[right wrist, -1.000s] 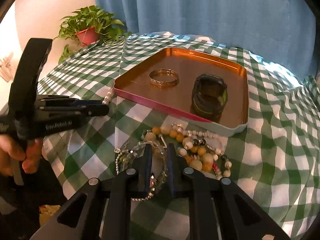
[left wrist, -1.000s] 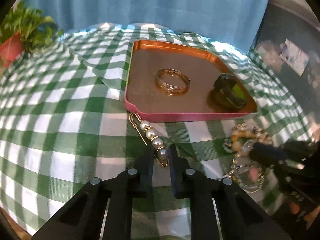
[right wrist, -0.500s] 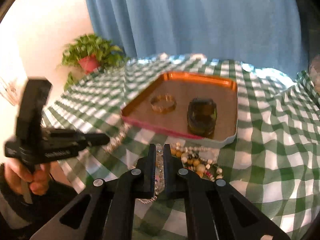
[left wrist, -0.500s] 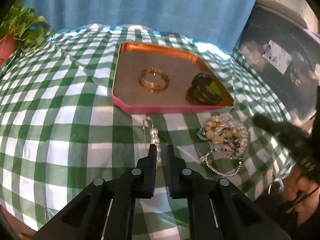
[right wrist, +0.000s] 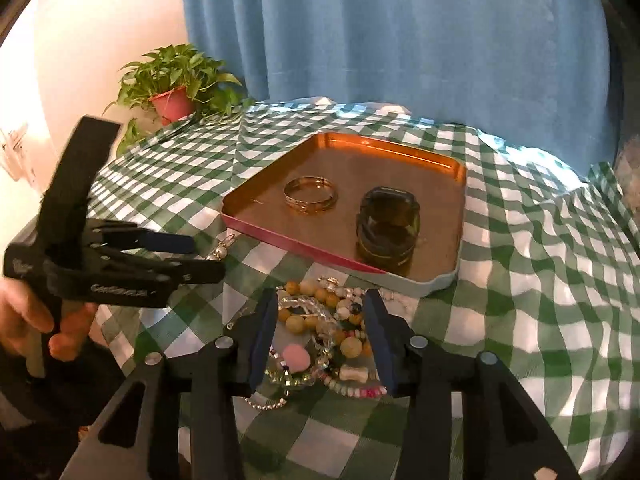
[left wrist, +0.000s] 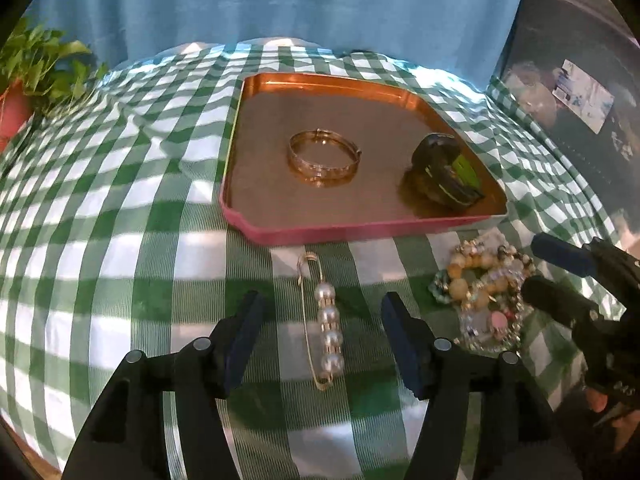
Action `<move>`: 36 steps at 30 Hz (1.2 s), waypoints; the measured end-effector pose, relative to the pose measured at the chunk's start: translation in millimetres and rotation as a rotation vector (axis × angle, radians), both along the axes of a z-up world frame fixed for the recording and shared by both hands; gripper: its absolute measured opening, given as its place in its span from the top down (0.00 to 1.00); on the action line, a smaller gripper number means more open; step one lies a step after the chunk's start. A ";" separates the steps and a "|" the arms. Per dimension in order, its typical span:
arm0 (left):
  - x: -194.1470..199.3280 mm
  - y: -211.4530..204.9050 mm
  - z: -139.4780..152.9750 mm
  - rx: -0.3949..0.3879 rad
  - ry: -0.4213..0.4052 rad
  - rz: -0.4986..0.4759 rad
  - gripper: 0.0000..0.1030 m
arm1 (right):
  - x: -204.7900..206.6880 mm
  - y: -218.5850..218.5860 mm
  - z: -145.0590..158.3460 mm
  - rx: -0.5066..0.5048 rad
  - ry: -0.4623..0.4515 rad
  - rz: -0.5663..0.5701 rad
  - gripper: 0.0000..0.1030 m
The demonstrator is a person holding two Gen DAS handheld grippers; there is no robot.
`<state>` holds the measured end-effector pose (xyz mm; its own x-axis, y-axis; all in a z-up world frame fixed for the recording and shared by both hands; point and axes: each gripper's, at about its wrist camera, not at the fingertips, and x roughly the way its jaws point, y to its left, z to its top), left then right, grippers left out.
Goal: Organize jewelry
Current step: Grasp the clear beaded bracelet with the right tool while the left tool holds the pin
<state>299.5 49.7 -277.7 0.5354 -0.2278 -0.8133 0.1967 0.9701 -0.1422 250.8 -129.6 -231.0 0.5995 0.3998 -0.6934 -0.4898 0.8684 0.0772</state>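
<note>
Gold pearl pin (left wrist: 326, 334) flat on checked cloth (left wrist: 120, 240), both grippers (left wrist: 320, 320) (right wrist: 320, 320) spread wide.

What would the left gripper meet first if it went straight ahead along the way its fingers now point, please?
Probably the pearl pin: it lies on the tablecloth between the open fingers of the left gripper, pointing toward the tray beyond it. Height above the cloth is unclear.

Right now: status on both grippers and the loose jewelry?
Left gripper open, astride pearl pin. Right gripper open over bead bracelets. Gold bangle, dark bracelet already in tray. Nothing blocking.
</note>
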 end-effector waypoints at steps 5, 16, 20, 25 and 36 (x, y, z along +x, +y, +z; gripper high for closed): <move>2.4 8.1 -0.5 0.006 -0.012 0.045 0.88 | 7.9 12.0 -11.5 -0.062 0.008 0.047 0.88; -17.1 -2.0 -1.7 0.112 -0.065 0.009 0.81 | 9.7 15.3 -23.4 -0.153 0.018 0.043 0.83; -19.1 3.1 -0.8 0.091 -0.051 0.003 0.81 | 5.6 9.5 -22.7 -0.134 0.038 0.042 0.72; -18.8 -3.1 -0.2 0.081 -0.049 -0.048 0.89 | 10.3 6.3 -23.6 -0.098 0.059 0.034 0.94; -20.9 -12.7 9.1 0.009 -0.030 -0.076 0.89 | 15.9 -18.5 1.2 0.099 0.033 -0.072 0.94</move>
